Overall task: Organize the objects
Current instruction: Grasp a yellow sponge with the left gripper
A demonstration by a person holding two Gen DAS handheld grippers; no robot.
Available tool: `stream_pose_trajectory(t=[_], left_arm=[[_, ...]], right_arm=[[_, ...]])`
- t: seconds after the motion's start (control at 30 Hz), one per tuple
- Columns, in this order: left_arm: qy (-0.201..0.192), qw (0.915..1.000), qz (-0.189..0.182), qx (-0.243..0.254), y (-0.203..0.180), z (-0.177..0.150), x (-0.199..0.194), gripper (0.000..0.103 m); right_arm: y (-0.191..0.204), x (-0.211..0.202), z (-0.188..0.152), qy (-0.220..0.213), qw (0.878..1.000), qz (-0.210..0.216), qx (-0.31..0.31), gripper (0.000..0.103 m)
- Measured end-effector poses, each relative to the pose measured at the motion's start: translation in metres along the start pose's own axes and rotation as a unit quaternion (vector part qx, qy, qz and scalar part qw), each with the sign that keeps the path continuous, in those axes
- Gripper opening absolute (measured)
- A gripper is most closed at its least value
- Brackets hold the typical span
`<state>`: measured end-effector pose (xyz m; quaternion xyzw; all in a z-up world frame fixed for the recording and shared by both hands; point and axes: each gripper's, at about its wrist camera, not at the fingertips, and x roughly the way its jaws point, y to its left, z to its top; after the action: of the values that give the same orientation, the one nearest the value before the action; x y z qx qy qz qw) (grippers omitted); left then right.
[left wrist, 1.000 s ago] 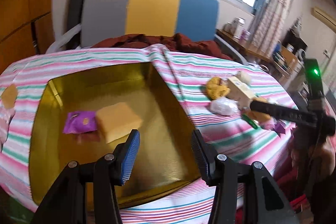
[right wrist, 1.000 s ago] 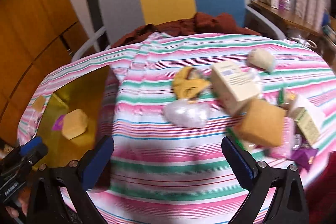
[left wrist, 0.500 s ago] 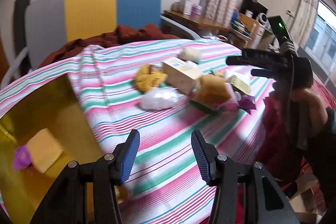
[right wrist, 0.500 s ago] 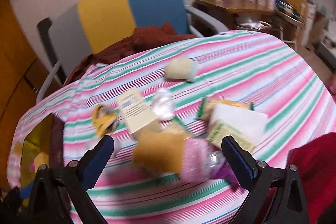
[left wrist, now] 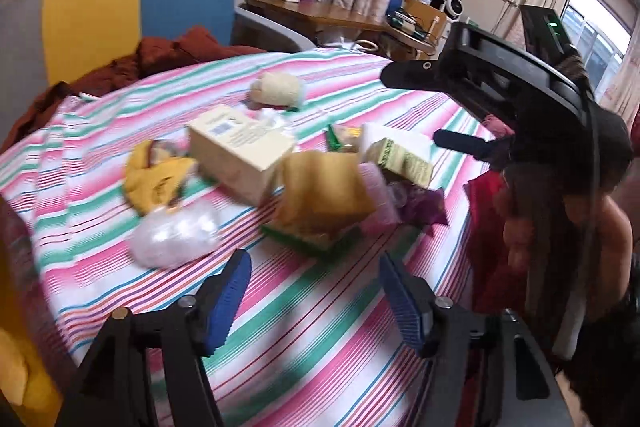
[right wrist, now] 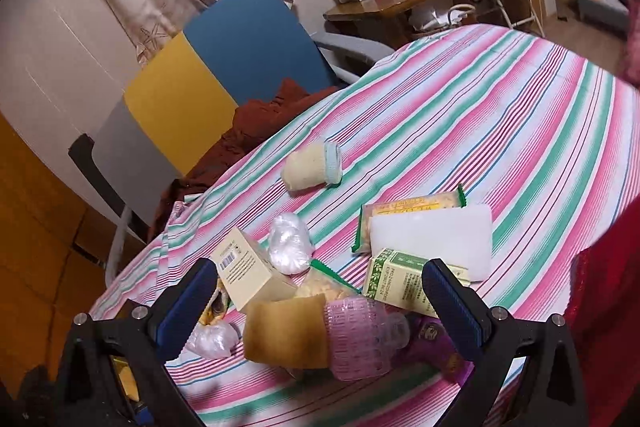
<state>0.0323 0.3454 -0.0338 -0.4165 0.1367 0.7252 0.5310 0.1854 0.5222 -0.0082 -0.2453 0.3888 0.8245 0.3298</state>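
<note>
A pile of small objects lies on the striped tablecloth (left wrist: 320,327): a cream box (left wrist: 240,151), a yellow sponge (left wrist: 324,191), a clear plastic bag (left wrist: 176,233), a yellow packet (left wrist: 158,173), a green box (left wrist: 402,159), a pink mesh item (right wrist: 356,335) and a cream sock roll (right wrist: 312,167). My left gripper (left wrist: 314,301) is open and empty, just in front of the sponge. My right gripper (right wrist: 320,303) is open and empty, its jaws either side of the sponge (right wrist: 288,331) and pink item. It also shows in the left wrist view (left wrist: 460,107).
A white foam block (right wrist: 432,235) and a green-edged snack pack (right wrist: 412,205) lie behind the pile. A purple wrapper (left wrist: 424,203) sits at the pile's right. A grey, yellow and blue chair (right wrist: 208,75) with a brown cloth stands behind the table. The gold tray's edge (left wrist: 16,367) shows at far left.
Both grippers have swung right, away from the gold tray with its sponge and purple packet, and closer to the pile. Both stay open and empty.
</note>
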Motion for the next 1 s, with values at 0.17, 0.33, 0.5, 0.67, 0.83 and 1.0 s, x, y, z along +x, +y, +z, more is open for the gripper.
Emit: stream_pose_trajectory(t=[0.17,0.33,0.5,0.67,0.83,1.0], left_arm=[[0.023,0.9991,-0.016,-0.031,0.003,0.018,0.032,0.081],[0.035,0.9976,-0.035,-0.049,0.006,0.033,0.053,0.083],[0.046,0.9963,-0.034,-0.064,0.011,0.041,0.074,0.07],[0.037,0.997,-0.044,-0.053,0.012,0.03,0.068,0.046],[0.004,0.9976,-0.038,-0.057,0.021,0.004,0.025,0.042],[0.01,0.9955,-0.029,-0.089,0.041,-0.026,0.007,0.043]], right_arm=[[0.003,0.003,-0.001,0.003,1.0,0.008,-0.005,0.103],[-0.003,0.005,0.0,0.005,1.0,0.017,0.01,0.103],[-0.004,0.007,0.0,0.011,1.0,0.022,0.011,0.103],[-0.001,0.01,-0.001,0.016,1.0,0.017,0.004,0.103],[-0.001,0.01,0.0,0.016,1.0,0.016,0.002,0.103],[0.004,0.015,-0.002,0.031,0.999,0.014,-0.014,0.103]])
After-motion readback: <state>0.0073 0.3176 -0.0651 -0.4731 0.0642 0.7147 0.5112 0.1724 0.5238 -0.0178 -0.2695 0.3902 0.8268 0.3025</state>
